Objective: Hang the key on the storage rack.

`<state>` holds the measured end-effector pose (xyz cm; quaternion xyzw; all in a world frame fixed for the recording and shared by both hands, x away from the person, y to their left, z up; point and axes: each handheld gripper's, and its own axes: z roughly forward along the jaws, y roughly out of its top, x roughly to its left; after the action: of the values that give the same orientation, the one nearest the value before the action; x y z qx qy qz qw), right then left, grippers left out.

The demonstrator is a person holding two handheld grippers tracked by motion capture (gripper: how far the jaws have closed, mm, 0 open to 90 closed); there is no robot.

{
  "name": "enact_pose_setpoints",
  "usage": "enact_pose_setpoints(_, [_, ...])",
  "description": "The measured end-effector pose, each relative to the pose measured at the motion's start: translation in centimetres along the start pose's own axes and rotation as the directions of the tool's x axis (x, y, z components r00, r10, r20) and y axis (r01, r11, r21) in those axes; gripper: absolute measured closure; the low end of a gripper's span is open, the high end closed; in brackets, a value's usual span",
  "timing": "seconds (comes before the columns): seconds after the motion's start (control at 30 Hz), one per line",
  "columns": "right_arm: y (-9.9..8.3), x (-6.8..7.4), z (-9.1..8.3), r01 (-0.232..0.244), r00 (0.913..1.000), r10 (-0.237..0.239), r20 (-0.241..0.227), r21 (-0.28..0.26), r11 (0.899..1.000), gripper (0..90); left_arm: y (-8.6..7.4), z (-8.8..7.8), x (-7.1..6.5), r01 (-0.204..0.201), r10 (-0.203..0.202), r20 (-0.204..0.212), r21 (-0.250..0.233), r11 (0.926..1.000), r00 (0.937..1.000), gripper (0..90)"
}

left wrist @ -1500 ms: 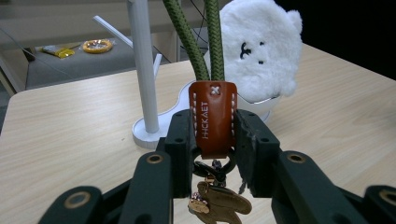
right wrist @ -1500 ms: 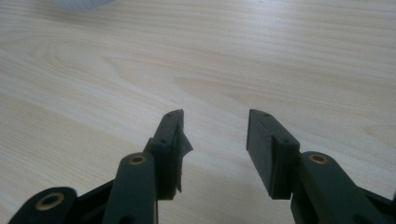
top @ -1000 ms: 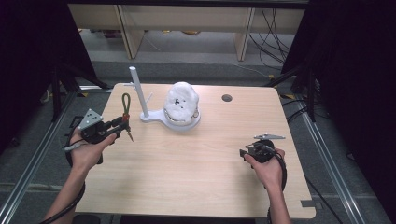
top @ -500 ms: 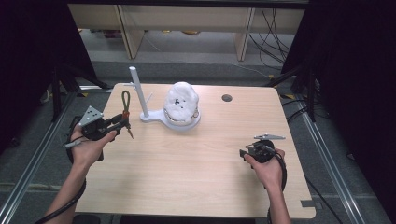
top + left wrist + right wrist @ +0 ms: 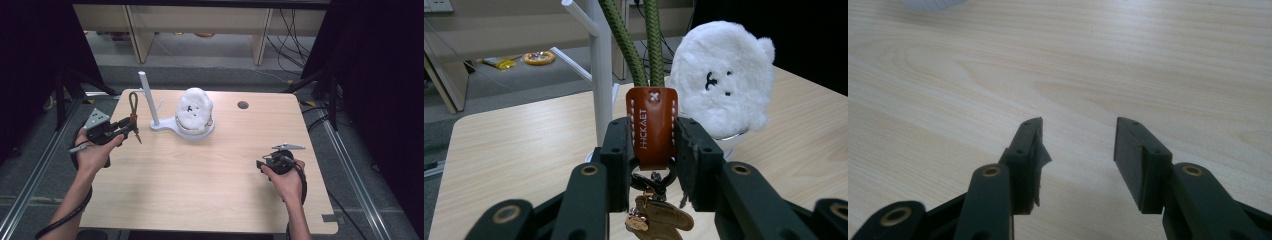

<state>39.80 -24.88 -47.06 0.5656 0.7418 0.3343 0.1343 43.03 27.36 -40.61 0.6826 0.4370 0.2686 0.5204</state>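
Keychain (image 5: 651, 127): light, floppy cord loop, stiff leather tab; clamped by tab in left tool (image 5: 131, 128), nine o'clock on bench (image 5: 210, 190), near stand (image 5: 150, 102). Right tool (image 5: 1078, 150) wide, empty.

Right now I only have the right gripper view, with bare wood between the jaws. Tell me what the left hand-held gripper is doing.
Observer: The left hand-held gripper is shut on a brown leather tab, held upright between its jaws.
Operator: Describe what hangs off that tab.
Observer: A green cord loop rises above it, and small metal charms dangle below the jaws.
Operator: Say what stands nearest it.
Observer: A tall white stand is just beyond the loop, with a white plush toy close beside the stand on the far side from the gripper.
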Motion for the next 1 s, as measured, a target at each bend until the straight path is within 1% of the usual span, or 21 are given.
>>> enact_pose_setpoints(0.03, [0.0, 0.0, 0.0, -0.001, 1.0, 0.001, 0.002, 0.001, 1.0, 55.6, 0.0, 0.1, 0.0, 0.004, -0.004, 0.0, -0.001, 1.0, 1.0, 67.6])
enact_pose_setpoints(0.07, [0.0, 0.0, 0.0, -0.001, 1.0, 0.001, 0.0, 0.0, 1.0, 55.5, 0.1, 0.1, 0.1, 0.0, 0.0, 0.0, 0.001, 1.0, 1.0, 67.6])
enact_pose_setpoints(0.1, [0.0, -0.1, 0.1, 0.018, 0.9998, -0.018, 0.004, -0.006, 1.0, 55.5, 0.1, 0.2, 0.1, 0.002, -0.002, 0.001, -0.002, 1.0, 1.0, 67.6])
enact_pose_setpoints(0.13, [0.0, 0.0, 0.0, -0.001, 1.0, 0.001, 0.0, 0.0, 1.0, 55.5, 0.2, 0.3, 0.1, 0.001, -0.001, -0.001, 0.0, 1.0, 1.0, 67.6])
enact_pose_setpoints(0.2, [0.0, 0.0, 0.0, -0.004, 1.0, 0.004, 0.0, 0.0, 1.0, 55.5, 0.3, 0.4, 0.2, -0.001, 0.001, -0.001, 0.0, 1.0, 1.0, 67.6])
enact_pose_setpoints(0.23, [0.0, 0.0, 0.0, -0.001, 1.0, 0.001, 0.001, 0.001, 1.0, 55.6, 0.4, 0.4, 0.2, 0.002, -0.002, -0.003, -0.001, 1.0, 1.0, 67.6])
enact_pose_setpoints(0.27, [-0.1, -0.2, 0.1, 0.023, 0.9997, -0.023, 0.005, -0.005, 1.0, 55.5, 0.4, 0.5, 0.2, 0.001, -0.001, -0.002, 0.0, 1.0, 1.0, 67.6])
enact_pose_setpoints(0.37, [-0.1, -0.1, 0.1, 0.02, 0.9998, -0.02, 0.004, -0.005, 1.0, 55.5, 0.5, 0.6, 0.3, 0.002, -0.002, -0.005, 0.0, 1.0, 1.0, 67.6])
enact_pose_setpoints(0.4, [0.0, 0.0, 0.1, 0.0, 1.0, 0.0, 0.0, 0.0, 1.0, 55.5, 0.6, 0.7, 0.4, 0.006, -0.006, -0.005, 0.002, 1.0, 1.0, 67.6])
enact_pose_setpoints(0.47, [0.0, 0.1, 0.1, -0.005, 1.0, 0.005, 0.007, 0.002, 1.0, 55.5, 0.6, 0.8, 0.6, 0.007, -0.007, -0.008, 0.0, 1.0, 0.9999, 67.6])
enact_pose_setpoints(0.5, [0.0, 0.0, 0.1, -0.001, 0.9999, 0.001, 0.016, 0.003, 1.0, 55.5, 0.6, 0.8, 0.7, 0.008, -0.008, -0.01, 0.004, 1.0, 0.9999, 67.6])
enact_pose_setpoints(0.53, [-0.1, -0.2, 0.1, 0.02, 0.9995, -0.021, 0.022, 0.01, 1.0, 55.5, 0.6, 0.9, 0.8, 0.008, -0.008, -0.01, 0.005, 1.0, 0.9999, 67.6])
enact_pose_setpoints(0.6, [-0.1, -0.3, 0.2, 0.029, 0.9992, -0.029, 0.026, 0.006, 1.0, 55.5, 0.7, 1.0, 0.9, 0.011, -0.011, -0.012, 0.004, 0.9999, 0.9999, 67.6])
enact_pose_setpoints(1.0, [-0.1, -0.2, 0.2, 0.021, 0.9995, -0.021, 0.023, 0.009, 1.0, 55.5, 0.7, 1.8, 1.6, 0.034, -0.034, -0.016, 0.015, 0.9993, 0.9993, 67.6])
